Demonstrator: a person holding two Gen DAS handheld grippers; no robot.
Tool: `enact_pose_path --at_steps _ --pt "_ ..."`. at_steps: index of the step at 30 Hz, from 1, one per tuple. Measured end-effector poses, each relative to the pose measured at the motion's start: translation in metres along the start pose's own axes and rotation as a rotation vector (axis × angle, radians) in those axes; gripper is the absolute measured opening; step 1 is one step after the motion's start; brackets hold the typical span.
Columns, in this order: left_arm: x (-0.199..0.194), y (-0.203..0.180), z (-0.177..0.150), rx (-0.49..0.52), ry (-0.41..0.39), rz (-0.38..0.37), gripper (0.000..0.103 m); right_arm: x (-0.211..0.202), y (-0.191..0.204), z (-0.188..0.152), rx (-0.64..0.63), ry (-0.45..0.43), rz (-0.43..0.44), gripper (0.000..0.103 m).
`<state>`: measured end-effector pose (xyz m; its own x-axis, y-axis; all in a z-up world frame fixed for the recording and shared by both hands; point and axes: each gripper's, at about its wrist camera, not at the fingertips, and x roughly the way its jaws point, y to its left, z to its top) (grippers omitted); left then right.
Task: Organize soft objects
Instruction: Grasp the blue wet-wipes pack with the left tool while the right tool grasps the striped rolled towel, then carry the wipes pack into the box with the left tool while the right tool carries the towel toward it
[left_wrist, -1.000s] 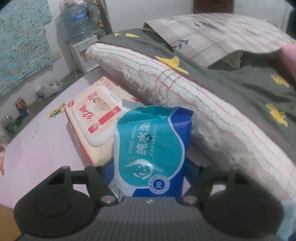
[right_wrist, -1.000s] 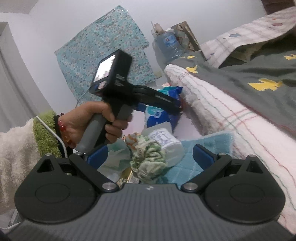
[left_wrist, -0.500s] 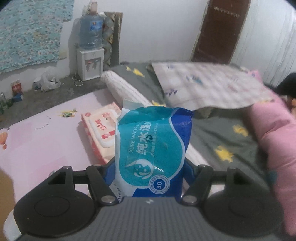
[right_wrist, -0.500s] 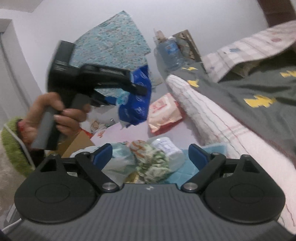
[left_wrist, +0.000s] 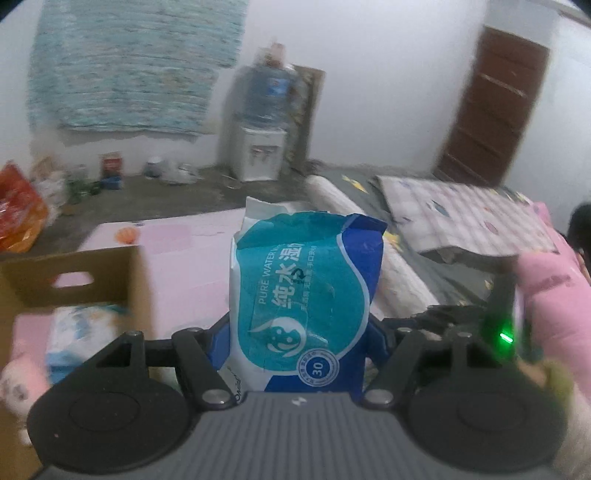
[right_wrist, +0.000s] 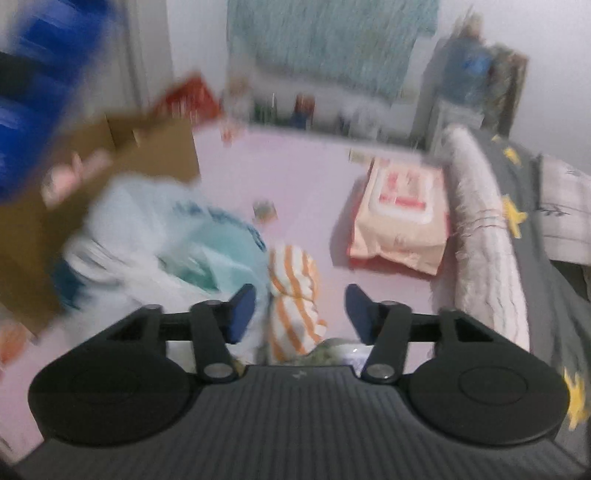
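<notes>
My left gripper (left_wrist: 297, 339) is shut on a blue and white wet-wipes pack (left_wrist: 303, 295), held upright in the air above the pink mat. A brown cardboard box (left_wrist: 74, 273) stands low on the left, with a white and blue pack (left_wrist: 81, 328) in it. My right gripper (right_wrist: 301, 312) points down at the mat and its jaws are closing. An orange-and-white striped soft thing (right_wrist: 295, 288) shows in the gap, and neither pad touches it. The blue pack (right_wrist: 44, 74) is a blur at the upper left.
A peach wipes pack (right_wrist: 402, 218) lies on the pink mat (right_wrist: 295, 177) beside a rolled white blanket (right_wrist: 480, 236) and grey quilt (right_wrist: 535, 236). A white and teal plastic bag (right_wrist: 177, 240) sits by the box (right_wrist: 122, 155). A water dispenser (left_wrist: 262, 147) and a brown door (left_wrist: 495, 107) are at the back.
The left gripper rose and swung left with the blue pack, bringing the box into view. The right gripper rolled and swung over the mat, its jaws narrowing.
</notes>
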<state>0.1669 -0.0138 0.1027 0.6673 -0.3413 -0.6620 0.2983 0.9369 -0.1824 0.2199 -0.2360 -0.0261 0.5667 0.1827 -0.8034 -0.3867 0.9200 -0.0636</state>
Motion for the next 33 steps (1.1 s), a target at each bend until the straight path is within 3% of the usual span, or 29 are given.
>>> enact_pose_path --at_steps 5,9,12,17,22,27,33 --pt "-0.039 0.050 -0.009 -0.069 -0.033 0.081 0.071 0.044 0.004 0.011 -0.019 0.155 0.044 0.049" --pt "-0.057 0.090 -0.017 -0.116 -0.035 0.148 0.071 0.066 0.011 0.016 -0.018 0.202 0.018 0.048" --pt "-0.059 0.123 -0.025 -0.172 -0.007 0.173 0.071 0.076 0.009 0.015 0.030 0.209 0.025 0.039" --pt "-0.044 0.178 -0.041 -0.263 0.077 0.201 0.071 0.065 0.001 0.015 0.117 0.147 0.028 0.035" --pt "-0.012 0.209 -0.055 -0.274 0.159 0.213 0.071 0.045 -0.026 0.011 0.338 0.021 0.061 0.035" --pt "0.028 0.224 -0.066 -0.277 0.238 0.210 0.071 0.020 -0.052 0.005 0.576 -0.160 0.075 0.035" --pt "0.065 0.233 -0.077 -0.246 0.308 0.248 0.071 -0.006 -0.044 0.018 0.664 -0.232 0.178 0.035"
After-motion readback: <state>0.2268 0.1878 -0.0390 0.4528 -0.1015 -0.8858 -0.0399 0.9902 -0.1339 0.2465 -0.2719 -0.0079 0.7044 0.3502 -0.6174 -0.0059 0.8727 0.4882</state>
